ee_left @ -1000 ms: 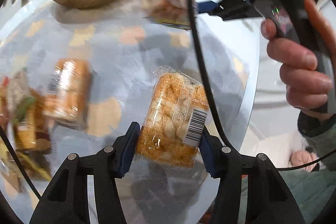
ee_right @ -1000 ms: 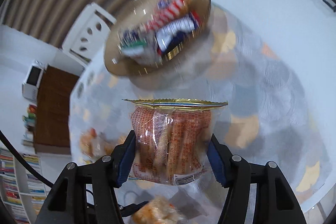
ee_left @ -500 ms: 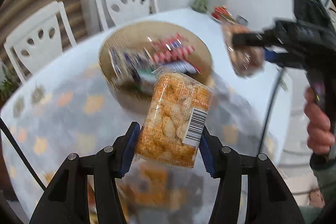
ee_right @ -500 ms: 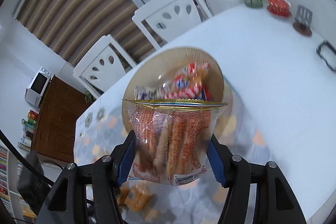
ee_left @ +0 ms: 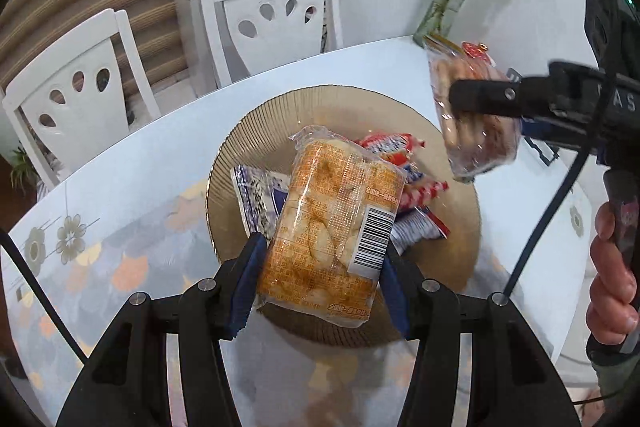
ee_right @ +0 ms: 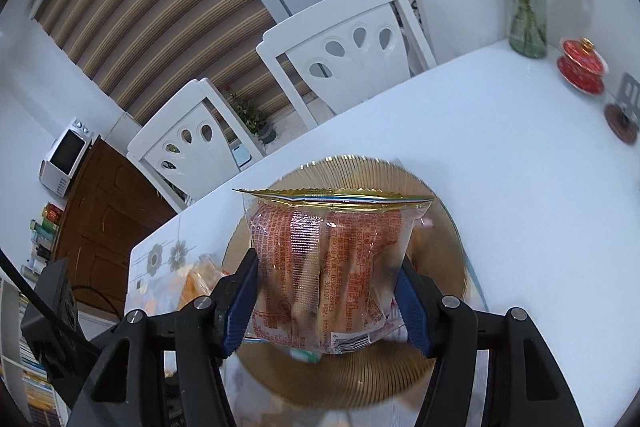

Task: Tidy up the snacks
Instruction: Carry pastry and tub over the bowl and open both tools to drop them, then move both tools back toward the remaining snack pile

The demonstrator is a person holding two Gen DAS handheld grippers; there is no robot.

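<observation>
My left gripper [ee_left: 320, 283] is shut on an orange bread packet [ee_left: 332, 227] with a barcode, held above the near side of a gold ribbed bowl [ee_left: 256, 139]. Inside the bowl lie a blue-white packet [ee_left: 258, 197] and red-striped packets [ee_left: 424, 187]. My right gripper [ee_right: 328, 299] is shut on a clear packet of biscuit sticks [ee_right: 328, 259] with a gold top seal, hanging over the same bowl [ee_right: 440, 211]. From the left wrist view that biscuit packet [ee_left: 476, 123] hovers over the bowl's right rim, a hand [ee_left: 612, 283] on the handle.
Two white chairs [ee_left: 272, 23] [ee_left: 72, 91] stand behind the white table [ee_left: 160, 155]. A glass vase [ee_right: 528, 31], a red lidded cup [ee_right: 582, 67] and a dark coaster [ee_right: 620, 123] sit at the table's far right. Loose orange snacks [ee_right: 196, 283] lie left of the bowl.
Both grippers rose and swung from the patterned part of the table toward the gold bowl, each carrying its packet. The bowl now lies directly beneath both packets.
</observation>
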